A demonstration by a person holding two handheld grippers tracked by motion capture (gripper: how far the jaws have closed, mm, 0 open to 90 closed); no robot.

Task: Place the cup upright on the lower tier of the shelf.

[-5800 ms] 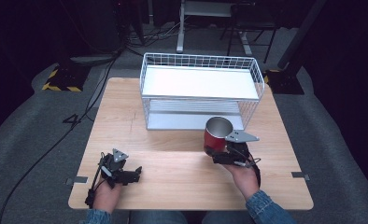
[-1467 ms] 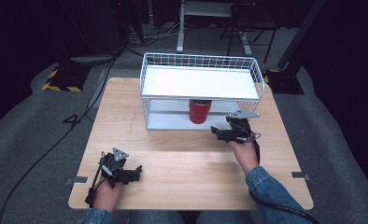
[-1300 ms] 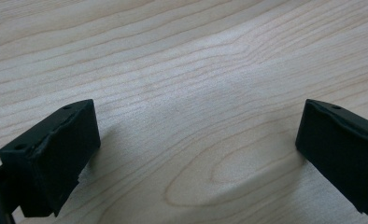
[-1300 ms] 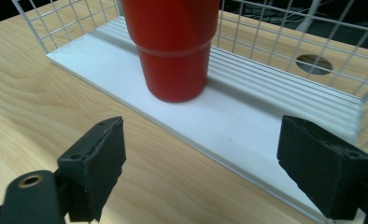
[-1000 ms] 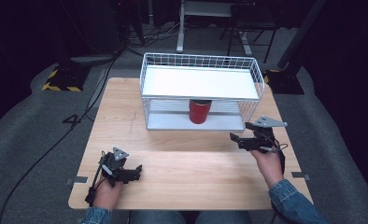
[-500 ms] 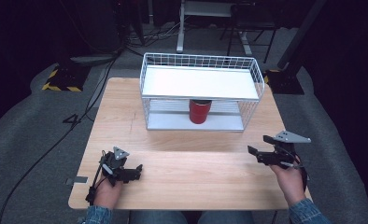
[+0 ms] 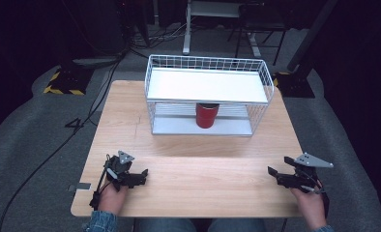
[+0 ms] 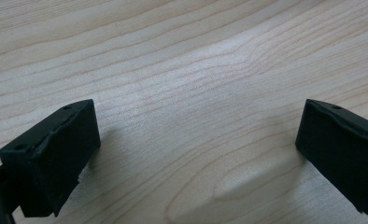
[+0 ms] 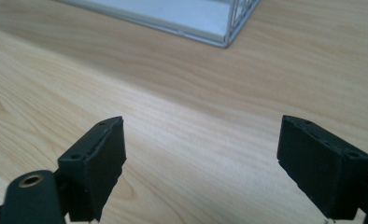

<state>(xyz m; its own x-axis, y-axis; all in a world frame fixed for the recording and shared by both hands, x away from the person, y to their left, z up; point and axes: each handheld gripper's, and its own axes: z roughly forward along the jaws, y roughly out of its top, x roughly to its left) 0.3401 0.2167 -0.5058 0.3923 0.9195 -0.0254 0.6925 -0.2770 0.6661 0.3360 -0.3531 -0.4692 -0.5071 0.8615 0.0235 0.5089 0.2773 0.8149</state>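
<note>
A red cylindrical can (image 7: 207,115) stands upright on the lower shelf of a white wire rack with two tiers (image 7: 256,72), under its flat white top panel, toward the far side of the light wooden counter (image 7: 198,164). I hold my left hand-held gripper (image 7: 139,174) low over the near left part of the counter, its jaws spread wide with nothing between them; in the left gripper view only bare wood grain lies between the two black jaws. My right hand-held gripper (image 7: 274,173) sits at the near right edge, well apart from the rack, likewise released and empty. In the right gripper view its jaws frame bare wood, with a corner of the rack (image 9: 205,21) beyond.
</note>
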